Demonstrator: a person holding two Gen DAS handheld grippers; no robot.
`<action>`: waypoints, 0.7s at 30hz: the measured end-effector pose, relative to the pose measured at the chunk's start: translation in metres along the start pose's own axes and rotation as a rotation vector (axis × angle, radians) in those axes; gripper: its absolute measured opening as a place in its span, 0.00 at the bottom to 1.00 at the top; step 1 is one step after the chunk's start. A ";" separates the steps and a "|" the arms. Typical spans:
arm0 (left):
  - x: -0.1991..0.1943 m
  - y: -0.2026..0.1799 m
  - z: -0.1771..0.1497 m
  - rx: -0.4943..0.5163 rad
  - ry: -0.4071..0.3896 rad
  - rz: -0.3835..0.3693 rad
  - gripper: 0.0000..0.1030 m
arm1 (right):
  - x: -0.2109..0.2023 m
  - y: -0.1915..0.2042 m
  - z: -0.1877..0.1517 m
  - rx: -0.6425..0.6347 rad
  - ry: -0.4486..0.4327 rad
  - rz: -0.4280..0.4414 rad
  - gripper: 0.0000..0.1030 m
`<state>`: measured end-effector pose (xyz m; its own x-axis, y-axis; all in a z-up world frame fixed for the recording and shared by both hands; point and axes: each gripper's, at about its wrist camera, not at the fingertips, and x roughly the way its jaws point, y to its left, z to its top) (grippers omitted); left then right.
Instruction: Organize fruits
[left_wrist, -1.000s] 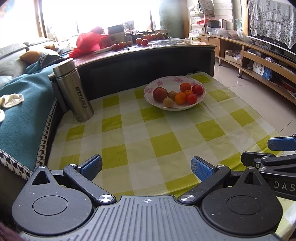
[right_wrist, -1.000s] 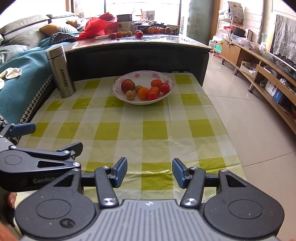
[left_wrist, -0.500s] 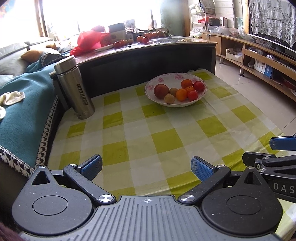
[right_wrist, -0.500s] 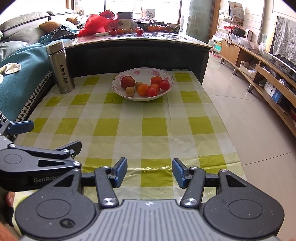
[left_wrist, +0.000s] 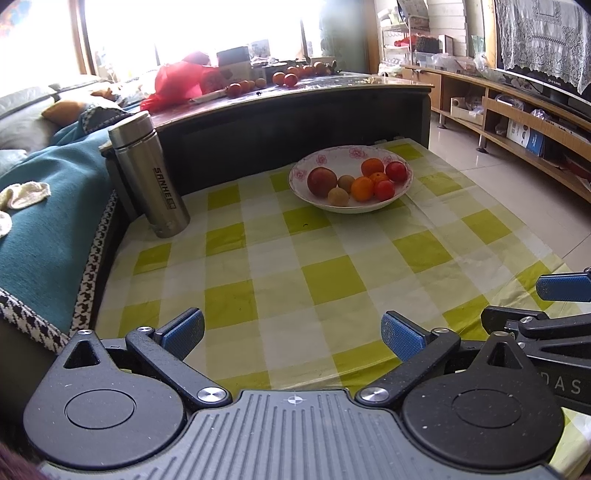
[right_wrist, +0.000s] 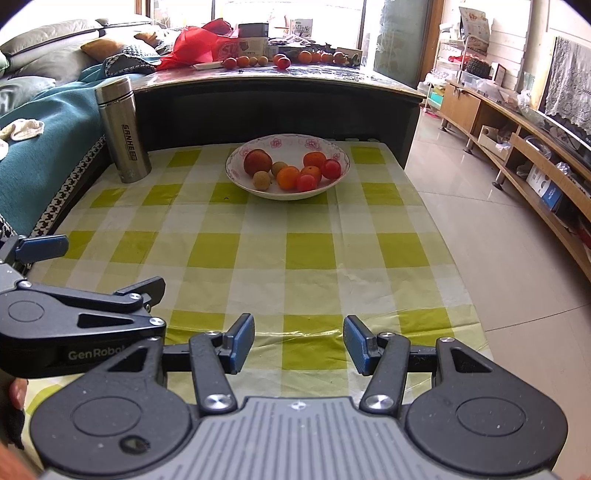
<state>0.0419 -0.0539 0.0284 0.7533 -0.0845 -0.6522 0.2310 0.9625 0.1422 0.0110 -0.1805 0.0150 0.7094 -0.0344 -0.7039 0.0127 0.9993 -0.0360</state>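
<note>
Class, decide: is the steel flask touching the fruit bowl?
Apart. The right wrist view shows bare checked cloth between the steel flask and the fruit bowl.

Ahead of both tongs, the tablecloth (right_wrist: 306, 254) looks like thin glossy plastic sheet, checked green and white, with creases that catch the light. The bowl (right_wrist: 236, 173) far ahead is glazed ceramic, smooth and shiny, with pink flower prints. The fruits (right_wrist: 288, 177) in it have smooth, slightly shiny skins. To the far left, the flask (left_wrist: 151, 173) is brushed steel, satin. The blanket (left_wrist: 40, 236) left of it is matt woven cloth. The left gripper (left_wrist: 291, 334) and right gripper (right_wrist: 299, 341) are matt black plastic with textured blue pads (right_wrist: 242, 341).
</note>
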 end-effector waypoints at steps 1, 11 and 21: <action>0.000 0.000 0.000 -0.003 0.000 0.000 1.00 | -0.001 0.000 0.000 -0.001 -0.002 0.000 0.57; 0.000 0.000 -0.001 0.002 -0.005 0.014 1.00 | 0.000 0.003 -0.001 -0.002 -0.011 -0.003 0.57; -0.002 -0.001 -0.002 0.021 -0.022 0.017 1.00 | 0.001 0.001 0.000 0.007 -0.010 -0.013 0.57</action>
<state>0.0393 -0.0545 0.0278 0.7707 -0.0741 -0.6328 0.2310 0.9582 0.1691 0.0115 -0.1792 0.0139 0.7164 -0.0475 -0.6961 0.0271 0.9988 -0.0403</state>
